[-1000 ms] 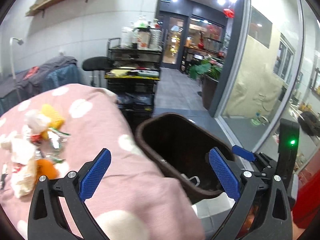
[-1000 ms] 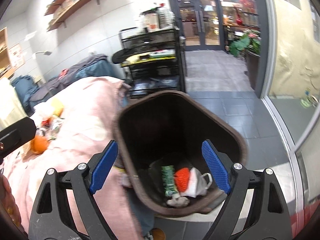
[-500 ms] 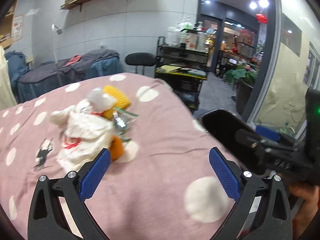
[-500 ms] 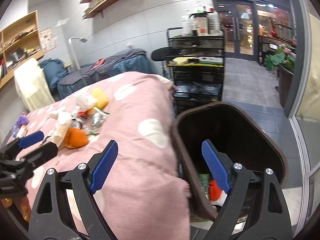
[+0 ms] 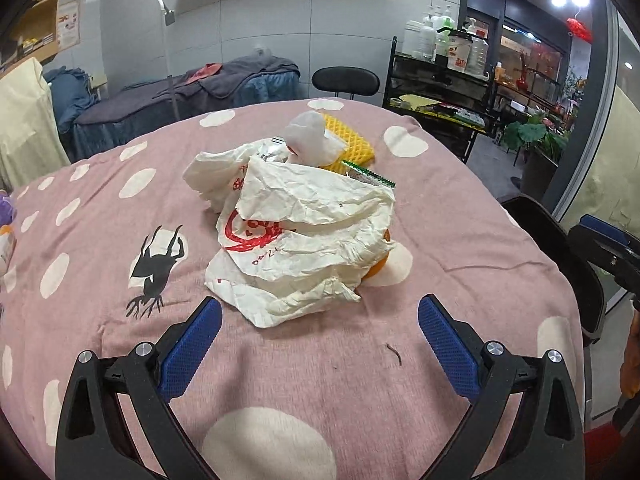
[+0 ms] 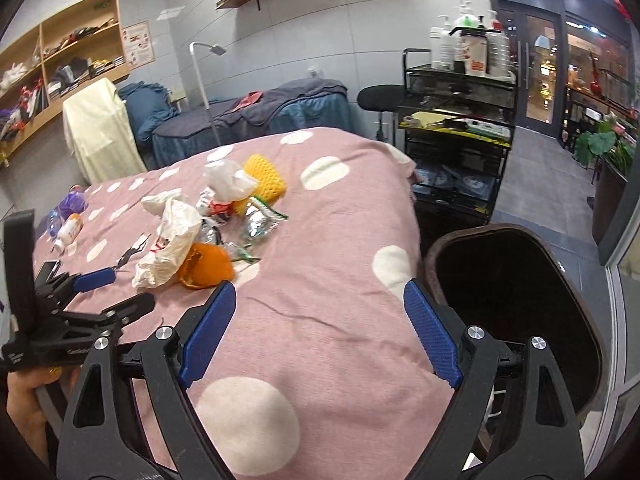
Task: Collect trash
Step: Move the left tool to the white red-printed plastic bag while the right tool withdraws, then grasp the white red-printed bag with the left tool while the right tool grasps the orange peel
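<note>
We have swung from the bin (image 6: 512, 304) to the trash (image 5: 304, 236) at 12 o'clock; both grippers (image 5: 318, 344) (image 6: 320, 332) tilt down, fingers apart, empty.

A pink spotted blanket (image 5: 460, 240) covers the bed. On it lie a crumpled white bag (image 5: 304, 240), yellow foam net (image 5: 352, 140) and orange peel (image 6: 206, 266)

Little here can be read. The crumpled white bag (image 5: 304, 236) at the centre of the left wrist view carries red printing: a round logo and some handwritten-looking strokes, none of it legible (the creases break up every character). At about 1 o'clock, a white tub (image 5: 460, 56) on the black cart (image 5: 440, 76) has a red-and-white label, too small to read. A wall poster (image 6: 138, 42) at 11 o'clock in the right wrist view shows red marks, unreadable.
</note>
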Tool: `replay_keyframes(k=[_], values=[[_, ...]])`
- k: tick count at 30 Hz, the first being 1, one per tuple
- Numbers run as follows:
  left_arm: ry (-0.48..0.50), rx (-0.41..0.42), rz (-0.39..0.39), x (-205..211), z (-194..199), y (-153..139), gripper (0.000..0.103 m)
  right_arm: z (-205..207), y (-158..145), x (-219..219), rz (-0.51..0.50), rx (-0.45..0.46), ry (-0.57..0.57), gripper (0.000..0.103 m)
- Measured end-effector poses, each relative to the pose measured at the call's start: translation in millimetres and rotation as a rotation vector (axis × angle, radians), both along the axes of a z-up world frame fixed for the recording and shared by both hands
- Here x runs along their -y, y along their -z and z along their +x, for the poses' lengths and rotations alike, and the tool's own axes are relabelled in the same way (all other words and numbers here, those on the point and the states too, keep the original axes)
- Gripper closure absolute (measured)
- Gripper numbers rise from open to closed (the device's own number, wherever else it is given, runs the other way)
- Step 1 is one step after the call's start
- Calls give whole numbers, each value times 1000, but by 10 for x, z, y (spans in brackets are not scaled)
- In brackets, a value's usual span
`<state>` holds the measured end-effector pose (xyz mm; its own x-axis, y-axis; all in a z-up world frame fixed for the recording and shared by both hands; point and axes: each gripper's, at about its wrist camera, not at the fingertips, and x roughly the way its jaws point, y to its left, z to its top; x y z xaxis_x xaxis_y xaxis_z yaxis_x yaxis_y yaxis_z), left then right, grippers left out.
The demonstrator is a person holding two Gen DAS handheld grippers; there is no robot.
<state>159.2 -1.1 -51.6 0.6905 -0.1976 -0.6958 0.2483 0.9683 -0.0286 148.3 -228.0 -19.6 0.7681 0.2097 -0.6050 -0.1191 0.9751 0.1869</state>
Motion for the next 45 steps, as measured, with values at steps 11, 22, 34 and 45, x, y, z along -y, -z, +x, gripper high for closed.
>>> replay_keyframes(k=[11,22,34,45], values=[[16,-89,-58,-153,315,116,67,273,11,-391,-36,-68,-132,18],[-103,32,-196,-547,-101,-198,70,740,141,-1002,-102,-181,-302,18],[-133,72,-265,-609,-225,-329,70,1293,484,-1680,-292,-330,-369,36],[-137,73,-292,-567,-356,-294,70,1001,283,-1317,-208,-192,-299,57]])
